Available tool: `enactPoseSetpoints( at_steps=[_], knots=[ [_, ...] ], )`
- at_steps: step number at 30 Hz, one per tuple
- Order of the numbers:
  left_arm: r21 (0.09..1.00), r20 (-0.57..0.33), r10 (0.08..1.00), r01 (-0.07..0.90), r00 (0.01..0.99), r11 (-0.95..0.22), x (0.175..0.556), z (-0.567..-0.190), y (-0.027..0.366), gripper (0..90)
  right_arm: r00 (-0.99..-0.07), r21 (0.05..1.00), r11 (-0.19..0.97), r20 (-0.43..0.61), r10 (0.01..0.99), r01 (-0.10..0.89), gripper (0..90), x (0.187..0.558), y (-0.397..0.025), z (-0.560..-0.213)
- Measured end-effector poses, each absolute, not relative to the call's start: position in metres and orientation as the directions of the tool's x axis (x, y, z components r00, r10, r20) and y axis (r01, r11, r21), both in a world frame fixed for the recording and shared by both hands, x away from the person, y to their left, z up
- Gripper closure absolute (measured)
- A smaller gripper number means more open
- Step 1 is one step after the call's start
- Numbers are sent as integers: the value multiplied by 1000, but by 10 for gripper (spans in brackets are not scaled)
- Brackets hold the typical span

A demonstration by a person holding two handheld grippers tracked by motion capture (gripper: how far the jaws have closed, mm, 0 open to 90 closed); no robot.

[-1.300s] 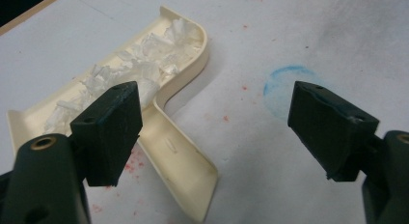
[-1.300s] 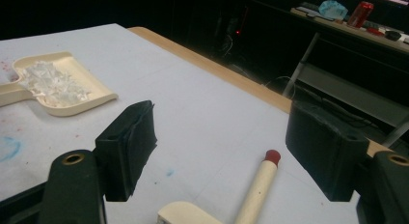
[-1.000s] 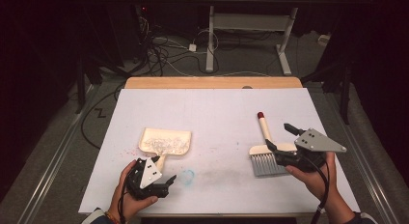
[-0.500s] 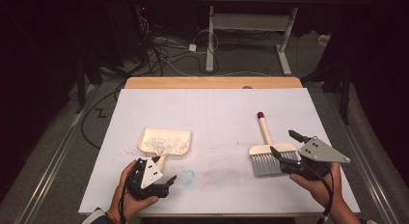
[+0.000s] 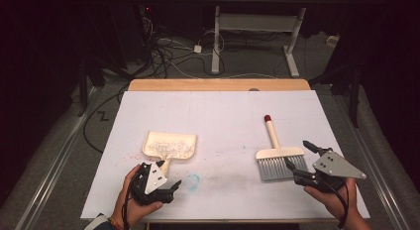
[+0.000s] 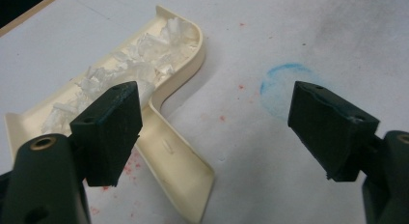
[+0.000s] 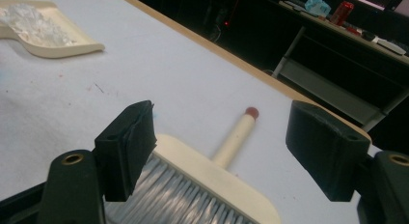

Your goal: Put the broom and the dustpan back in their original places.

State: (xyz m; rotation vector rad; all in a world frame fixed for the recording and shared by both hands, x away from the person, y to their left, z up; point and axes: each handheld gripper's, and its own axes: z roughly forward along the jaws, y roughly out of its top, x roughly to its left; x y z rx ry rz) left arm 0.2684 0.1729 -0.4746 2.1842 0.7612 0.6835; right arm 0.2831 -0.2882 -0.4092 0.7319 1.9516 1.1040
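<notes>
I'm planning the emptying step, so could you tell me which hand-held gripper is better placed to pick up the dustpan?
Probably the left hand-held gripper: open, with the dustpan handle just ahead. The right hand-held gripper sits by the brush.

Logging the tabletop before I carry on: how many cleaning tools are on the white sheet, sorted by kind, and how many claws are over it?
Dustpans: 1, the cream dustpan holding white shreds
Brushes: 1, the cream brush with a red-tipped handle
Claws: 2, the left claw and the right claw, both open and holding nothing
Total: 4
</notes>
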Motion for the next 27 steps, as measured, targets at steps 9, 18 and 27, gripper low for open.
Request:
enactPoseSetpoints(
  at_steps=[9,18,27],
  knots=[
    [761,235,692,313,683,-568,268,-474,173,187,-543,876,466,-333,771,123,257,276,-301,-424],
    [754,241,689,314,684,-576,269,-475,172,187,-551,866,467,-304,777,180,257,266,-315,-454],
    [754,255,685,303,683,-582,267,-474,170,187,-559,860,482,-320,765,169,252,262,-312,-453]
  ],
)
